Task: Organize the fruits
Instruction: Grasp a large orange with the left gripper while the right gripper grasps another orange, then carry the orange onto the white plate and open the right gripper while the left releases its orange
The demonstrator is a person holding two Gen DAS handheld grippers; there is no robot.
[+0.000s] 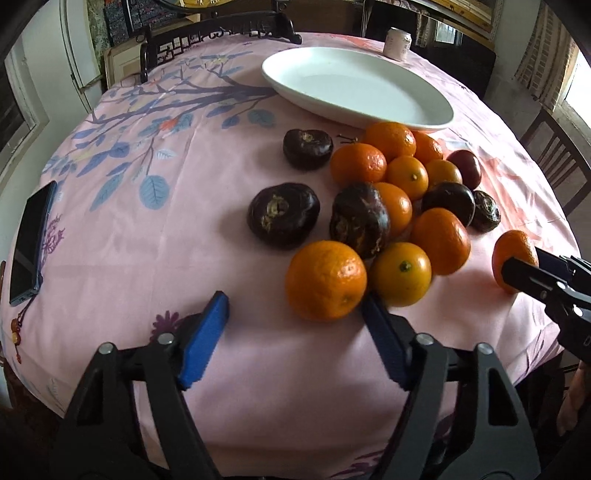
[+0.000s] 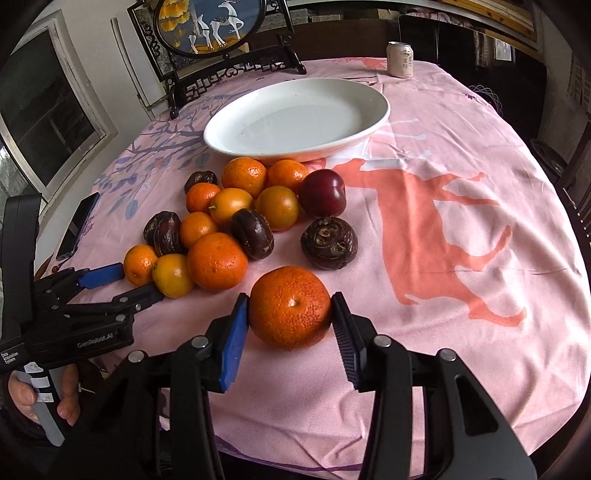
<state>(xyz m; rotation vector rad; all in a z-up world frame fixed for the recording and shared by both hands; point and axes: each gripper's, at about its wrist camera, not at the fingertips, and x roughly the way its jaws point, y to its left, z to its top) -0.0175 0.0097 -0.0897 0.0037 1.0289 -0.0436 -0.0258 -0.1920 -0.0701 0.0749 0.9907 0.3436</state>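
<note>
A pile of oranges (image 1: 393, 173) and dark water chestnuts (image 1: 283, 218) lies on the pink tablecloth in front of an empty white oval plate (image 1: 354, 86). My left gripper (image 1: 295, 310) is open just before the nearest orange (image 1: 327, 280), which sits partly between the finger tips. In the right wrist view my right gripper (image 2: 290, 308) is shut on a single orange (image 2: 290, 306) resting on the cloth, apart from the pile (image 2: 236, 206). That orange also shows in the left wrist view (image 1: 511, 254). The plate (image 2: 295, 118) lies beyond, with a red plum (image 2: 322, 192) near it.
A dark phone (image 1: 31, 240) lies at the table's left edge. A drink can (image 2: 399, 59) stands at the far side. A framed deer picture on a dark stand (image 2: 207, 26) and chair backs surround the table. A large water chestnut (image 2: 328, 242) sits right of the pile.
</note>
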